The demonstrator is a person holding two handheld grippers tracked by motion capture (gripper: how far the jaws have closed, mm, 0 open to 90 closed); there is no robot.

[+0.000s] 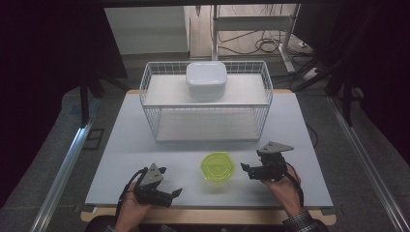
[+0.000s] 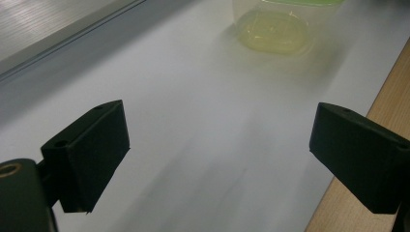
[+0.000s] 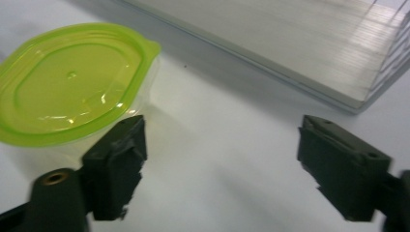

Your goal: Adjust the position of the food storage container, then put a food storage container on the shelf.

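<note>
A clear tub with a lime-green lid (image 1: pixel 217 166) stands on the white table, near its front edge and between my two grippers. My right gripper (image 1: pixel 245 169) hovers just right of the tub, pointing left at it, jaws open with nothing between them. In the right gripper view the tub (image 3: pixel 72 82) lies beyond the left jaw, outside the gap of the right gripper (image 3: pixel 222 159). My left gripper (image 1: pixel 174 193) rests low at the front left, pointing right, open and empty. The left gripper view shows the tub (image 2: pixel 273 31) far ahead of the left gripper (image 2: pixel 220 140).
A white wire rack (image 1: pixel 208 121) with two shelves stands at the back middle of the table (image 1: pixel 125 145). A white lidded box (image 1: pixel 207 79) sits on its upper shelf. The rack's lower shelf (image 3: pixel 290 43) lies close beyond my right gripper. Dark floor and metal rails flank the table.
</note>
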